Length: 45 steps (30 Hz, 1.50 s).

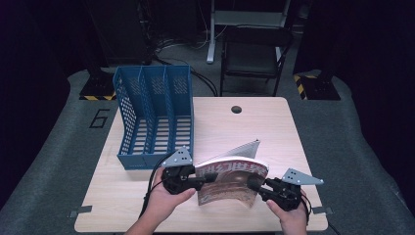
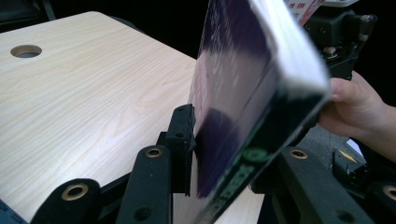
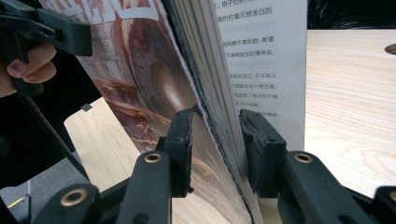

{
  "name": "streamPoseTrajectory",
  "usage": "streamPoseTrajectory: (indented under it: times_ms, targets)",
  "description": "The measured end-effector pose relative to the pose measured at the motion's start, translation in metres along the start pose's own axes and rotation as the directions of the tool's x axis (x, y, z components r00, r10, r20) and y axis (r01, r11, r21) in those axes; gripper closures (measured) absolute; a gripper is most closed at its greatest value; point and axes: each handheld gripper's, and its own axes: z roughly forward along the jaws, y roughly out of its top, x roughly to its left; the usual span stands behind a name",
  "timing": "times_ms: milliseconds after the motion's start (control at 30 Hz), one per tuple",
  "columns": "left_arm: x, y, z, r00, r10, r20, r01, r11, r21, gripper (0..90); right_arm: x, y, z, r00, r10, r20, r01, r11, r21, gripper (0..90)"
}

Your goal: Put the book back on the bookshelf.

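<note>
Claws [image 1: 209,177] [image 1: 254,183] level (2 hands), clamped on upright magazine [image 1: 230,183]

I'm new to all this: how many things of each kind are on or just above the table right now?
Magazine: 1
Blue file rack with three slots: 1
Handheld grippers, left gripper and right gripper, each clamped on a side edge of the magazine: 2
Total: 4
</note>
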Motion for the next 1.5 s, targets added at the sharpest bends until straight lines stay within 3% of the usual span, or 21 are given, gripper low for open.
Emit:
streamPoseTrajectory:
  times_ms: [533, 1500]
  targets:
    - [-0.006, 0.021, 0.002, 0.9986, 0.052, 0.007, -0.053, 0.9975, 0.047, 71.2, 0.0, 0.001, 0.001, 1.0, 0.006, 0.003, -0.006, 1.0, 0.0, 65.4]
    - [-0.009, 0.041, 0.009, 0.9987, 0.049, 0.015, -0.051, 0.9911, 0.123, 76.4, -0.001, 0.002, 0.002, 1.0, 0.007, 0.002, -0.007, 1.0, -0.002, 65.5]
